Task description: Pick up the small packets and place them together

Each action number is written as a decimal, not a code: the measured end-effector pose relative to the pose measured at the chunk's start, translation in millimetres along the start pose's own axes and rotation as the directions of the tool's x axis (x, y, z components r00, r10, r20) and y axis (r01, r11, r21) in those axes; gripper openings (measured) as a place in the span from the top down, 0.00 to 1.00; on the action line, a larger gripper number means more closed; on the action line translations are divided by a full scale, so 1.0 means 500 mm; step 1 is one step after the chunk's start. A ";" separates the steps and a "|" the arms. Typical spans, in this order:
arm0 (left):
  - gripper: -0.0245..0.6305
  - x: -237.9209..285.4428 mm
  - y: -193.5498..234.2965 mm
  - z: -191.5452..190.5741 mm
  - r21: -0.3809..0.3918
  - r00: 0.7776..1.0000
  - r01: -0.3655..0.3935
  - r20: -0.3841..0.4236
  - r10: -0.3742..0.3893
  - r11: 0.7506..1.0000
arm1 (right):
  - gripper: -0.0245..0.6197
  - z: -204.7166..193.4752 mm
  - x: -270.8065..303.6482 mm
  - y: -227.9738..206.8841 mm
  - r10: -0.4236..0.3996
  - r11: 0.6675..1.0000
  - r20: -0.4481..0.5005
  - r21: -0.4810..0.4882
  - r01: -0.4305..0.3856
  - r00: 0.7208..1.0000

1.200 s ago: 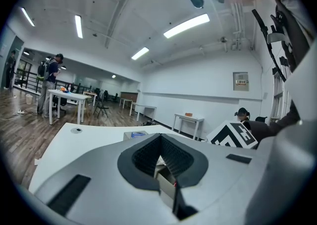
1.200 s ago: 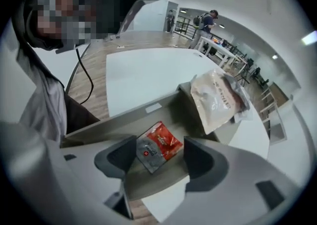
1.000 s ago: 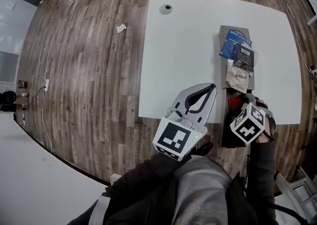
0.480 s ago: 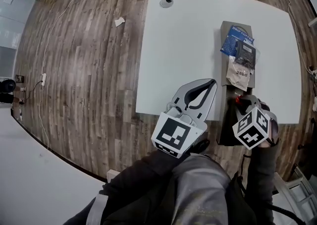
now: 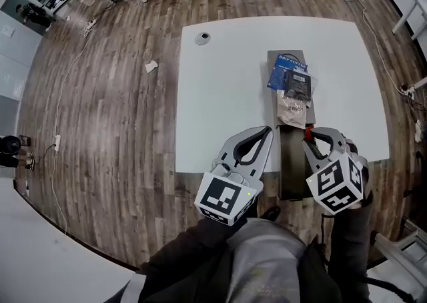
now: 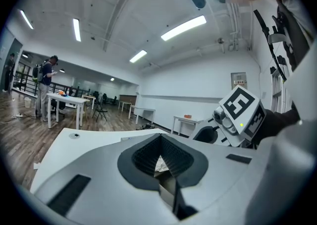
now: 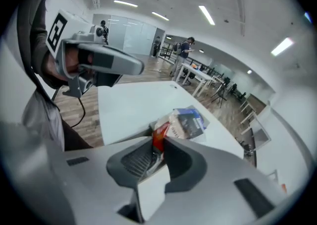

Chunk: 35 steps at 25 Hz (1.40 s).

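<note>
Head view — right gripper (image 5: 312, 140) just closed on red packet (image 5: 307, 133), lifted.

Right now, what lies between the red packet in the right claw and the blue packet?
The head view shows two packets between them: a beige packet nearest the red packet, then a black packet overlapping the blue packet.

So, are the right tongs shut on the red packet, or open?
Shut on it: the right tongs have just closed, and the red packet sits pinched between them.
</note>
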<state>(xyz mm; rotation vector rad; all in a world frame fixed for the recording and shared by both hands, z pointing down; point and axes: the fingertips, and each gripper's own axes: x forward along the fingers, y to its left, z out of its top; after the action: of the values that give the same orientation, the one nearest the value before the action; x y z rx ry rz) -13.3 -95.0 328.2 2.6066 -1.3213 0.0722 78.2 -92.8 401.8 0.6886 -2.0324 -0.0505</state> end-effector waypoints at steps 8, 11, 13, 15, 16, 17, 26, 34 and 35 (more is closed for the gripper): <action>0.96 0.022 0.108 0.035 -0.025 0.998 -0.061 0.018 0.061 0.998 | 0.85 0.090 0.084 -0.151 -0.079 0.994 0.013 -0.070 0.080 0.997; 0.96 0.029 0.147 0.025 -0.043 0.997 -0.081 0.001 0.081 0.996 | 0.85 0.097 0.128 -0.175 -0.059 0.995 -0.012 -0.084 0.058 0.998; 0.96 0.037 0.166 0.016 -0.054 0.996 -0.090 -0.012 0.089 0.994 | 0.84 0.097 0.153 -0.175 -0.033 0.996 -0.024 -0.090 0.031 0.999; 0.96 0.045 0.177 0.011 -0.063 0.995 -0.094 -0.028 0.092 0.994 | 0.82 0.093 0.170 -0.168 -0.011 0.996 -0.039 -0.093 0.007 0.999; 0.96 0.049 0.178 0.011 -0.068 0.996 -0.090 -0.032 0.088 0.994 | 0.80 0.091 0.176 -0.165 -0.001 0.996 -0.048 -0.093 -0.003 0.999; 0.96 0.053 0.179 0.012 -0.072 0.996 -0.085 -0.034 0.083 0.994 | 0.79 0.088 0.180 -0.162 0.009 0.996 -0.054 -0.090 -0.013 0.999; 0.96 0.074 0.179 0.011 -0.078 0.997 -0.065 -0.036 0.063 0.995 | 0.72 0.087 0.185 -0.152 0.068 0.997 -0.029 -0.044 -0.070 0.997; 0.96 0.076 0.173 0.012 -0.071 0.997 -0.064 -0.041 0.061 0.995 | 0.72 0.093 0.148 -0.164 0.038 0.999 0.041 0.018 -0.038 0.998; 0.96 0.076 0.168 0.015 -0.065 0.998 -0.062 -0.036 0.060 0.996 | 0.72 0.092 0.138 -0.166 0.027 0.999 0.052 0.028 -0.028 0.998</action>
<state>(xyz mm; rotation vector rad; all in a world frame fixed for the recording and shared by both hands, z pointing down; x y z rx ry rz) -58.6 -174.8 340.9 2.5000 -1.3677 0.0806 51.7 -206.9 405.5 0.6839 -2.0954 -0.0230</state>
